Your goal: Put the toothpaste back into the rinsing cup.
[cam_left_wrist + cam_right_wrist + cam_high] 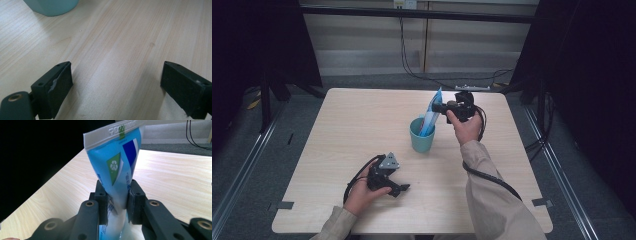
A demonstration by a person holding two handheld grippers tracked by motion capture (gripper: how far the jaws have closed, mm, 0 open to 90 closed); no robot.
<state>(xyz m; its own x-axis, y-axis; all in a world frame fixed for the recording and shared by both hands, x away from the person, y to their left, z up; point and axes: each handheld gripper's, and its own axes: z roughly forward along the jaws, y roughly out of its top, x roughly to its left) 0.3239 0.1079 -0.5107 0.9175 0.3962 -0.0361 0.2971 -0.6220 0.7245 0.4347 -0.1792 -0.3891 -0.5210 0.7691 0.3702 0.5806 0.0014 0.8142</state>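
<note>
A blue and white toothpaste tube [432, 111] stands with its lower end inside a teal cup [421, 135] near the middle of the table. My right gripper [443, 107] is shut on the tube's upper part. In the right gripper view the tube [116, 165] rises between the two black jaws, crimped end up. My left gripper [404, 188] rests low on the table near the front, open, with bare wood between its pads [61, 85]. The cup's base [51, 6] shows at the top left of the left gripper view.
The light wooden table [357, 125] has open surface to the left and right of the cup. Black cables [412, 67] hang behind the far edge. Dark curtains stand at both sides, and metal rails [242, 165] run along the floor.
</note>
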